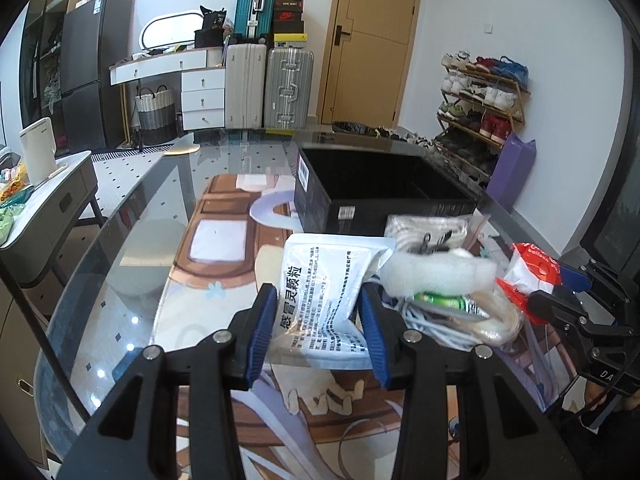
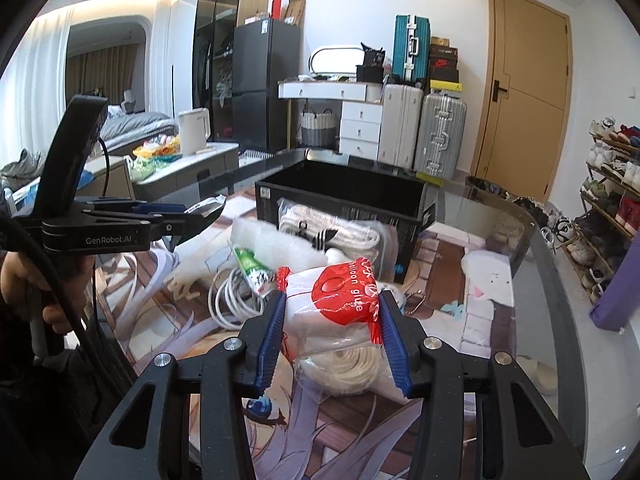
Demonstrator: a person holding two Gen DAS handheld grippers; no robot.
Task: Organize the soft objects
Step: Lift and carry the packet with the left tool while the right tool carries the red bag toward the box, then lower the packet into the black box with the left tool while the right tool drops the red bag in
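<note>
Both of your wrist views are bright and evenly lit, with soft daylight and no hard shadows. In the right wrist view, a warm glowing strip along the ceiling cove (image 2: 120,2) adds light at the upper left, and the pale sheer curtains (image 2: 38,80) below it look washed out. The glossy glass-topped desk (image 1: 132,248) throws back small white points of glare near its left edge and mirrors the room faintly. The fisheye lens bends straight lines: the tan wooden door (image 2: 528,88) bows, and black vignette fills every corner. The fluffy white foam piece (image 1: 436,272) is slightly smeared; the rest stays sharp.
</note>
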